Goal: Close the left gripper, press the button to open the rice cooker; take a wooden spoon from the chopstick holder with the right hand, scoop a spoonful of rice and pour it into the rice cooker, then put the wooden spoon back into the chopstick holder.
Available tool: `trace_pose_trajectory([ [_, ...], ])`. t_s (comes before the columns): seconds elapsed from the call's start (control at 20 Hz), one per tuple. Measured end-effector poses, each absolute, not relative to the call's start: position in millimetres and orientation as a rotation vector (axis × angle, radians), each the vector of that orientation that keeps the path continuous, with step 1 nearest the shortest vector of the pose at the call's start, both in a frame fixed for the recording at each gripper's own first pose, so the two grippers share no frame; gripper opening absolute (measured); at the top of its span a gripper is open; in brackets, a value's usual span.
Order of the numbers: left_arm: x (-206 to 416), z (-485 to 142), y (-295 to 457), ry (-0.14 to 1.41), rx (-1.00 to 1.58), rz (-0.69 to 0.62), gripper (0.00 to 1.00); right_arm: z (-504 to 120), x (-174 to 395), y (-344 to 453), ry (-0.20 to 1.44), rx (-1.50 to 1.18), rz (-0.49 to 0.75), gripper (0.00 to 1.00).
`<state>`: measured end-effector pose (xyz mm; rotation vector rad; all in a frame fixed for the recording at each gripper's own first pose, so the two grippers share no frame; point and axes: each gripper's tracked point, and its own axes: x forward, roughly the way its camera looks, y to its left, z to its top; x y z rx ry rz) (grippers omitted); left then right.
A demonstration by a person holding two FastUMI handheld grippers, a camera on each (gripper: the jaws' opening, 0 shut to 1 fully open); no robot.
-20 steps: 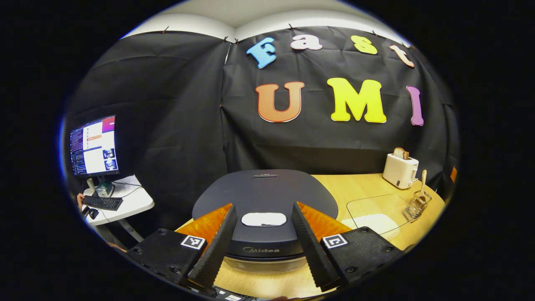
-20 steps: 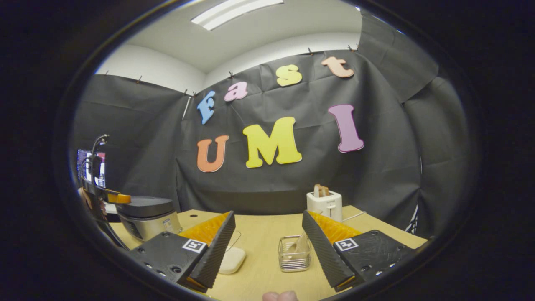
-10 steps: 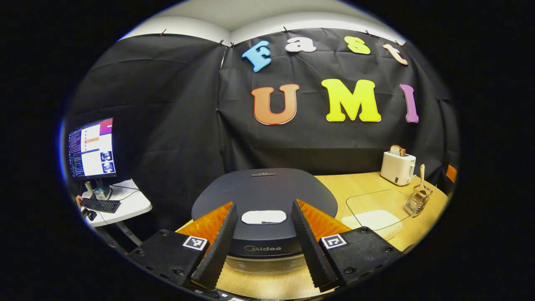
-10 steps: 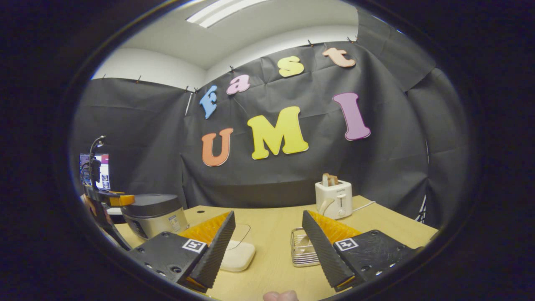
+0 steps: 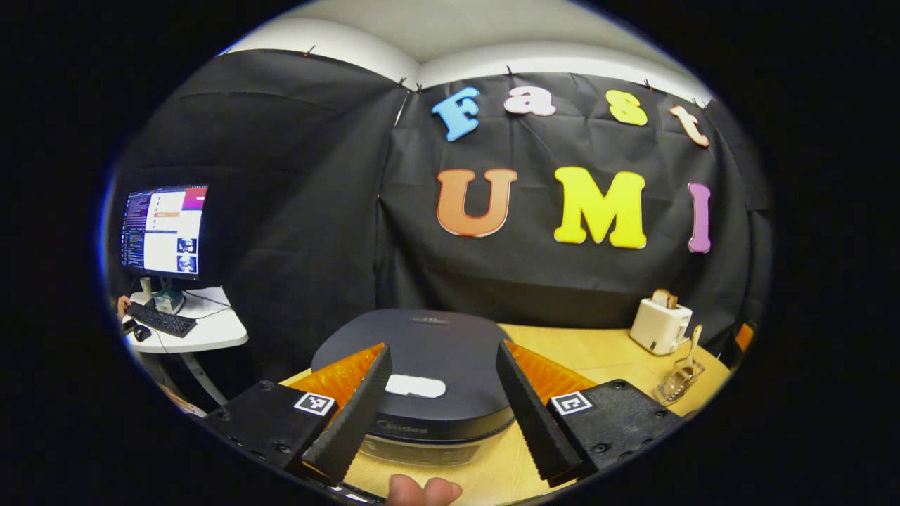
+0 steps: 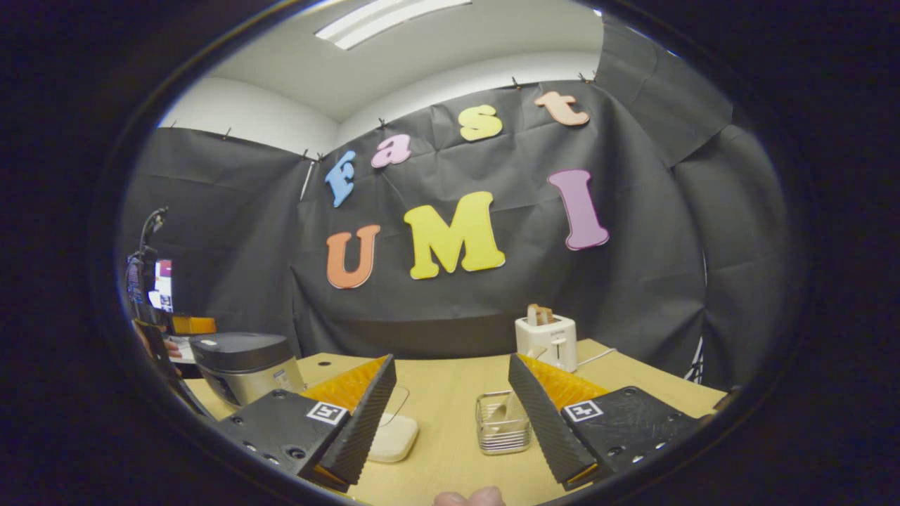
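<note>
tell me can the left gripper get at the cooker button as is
Probably yes: the left gripper hangs open just above the cooker, the button bare between its fingers. It isn't closed yet.

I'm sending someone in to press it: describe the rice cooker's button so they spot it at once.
On the wooden table stands a dark cooker with a flat lid. The button is the pale oval patch near the lid's front edge, the one light spot on that dark top.

Lab booth, black cloth wall, monitor
</note>
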<state>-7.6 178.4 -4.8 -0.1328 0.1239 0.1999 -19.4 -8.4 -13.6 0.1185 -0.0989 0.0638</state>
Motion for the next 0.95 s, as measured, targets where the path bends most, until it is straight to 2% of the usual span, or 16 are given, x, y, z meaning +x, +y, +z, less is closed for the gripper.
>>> trace_pose_trajectory([
  [0.05,-9.6,8.5,169.9,0.085,-0.106,0.202,0.9,-7.2,-19.1,-8.6,-0.109,0.113,0.057,0.95],
  [0.1,-11.2,21.6,157.3,0.055,-0.085,0.194,0.98,0.9,-20.8,-7.4,-0.123,0.103,0.055,0.95],
  [0.4,-18.2,54.7,76.9,-0.048,-0.068,0.079,0.98,30.4,-28.8,1.7,-0.169,0.105,0.043,0.95],
  [0.45,-17.7,47.1,69.8,-0.043,-0.066,0.06,0.98,28.2,-29.2,4.1,-0.163,0.102,0.044,0.95],
  [0.5,-17.5,40.1,62.8,-0.034,-0.05,0.04,0.98,25.7,-30.7,5.3,-0.161,0.095,0.041,0.91],
  [0.55,-18.8,35.5,57.5,-0.027,-0.025,0.026,0.98,24.6,-32.1,6.3,-0.162,0.084,0.033,0.95],
  [0.6,-21.9,33.0,56.5,-0.031,0.0,0.029,0.98,24.5,-33.3,7.2,-0.166,0.071,0.022,0.91],
  [0.65,-25.3,33.4,60.0,-0.048,0.022,0.043,0.98,24.6,-35.1,10.0,-0.171,0.06,0.011,0.95],
  [0.75,-28.9,28.7,59.8,-0.065,0.032,0.055,0.98,22.7,-36.7,19.8,-0.173,0.028,-0.001,0.95],
  [0.9,-28.7,23.6,49.9,-0.052,0.038,0.002,0.98,13.8,-40.0,33.1,-0.17,-0.005,-0.002,0.95],
  [0.95,-27.6,25.8,53.3,-0.059,0.035,0.004,0.91,15.3,-41.9,35.8,-0.176,0.003,-0.001,0.95],
])
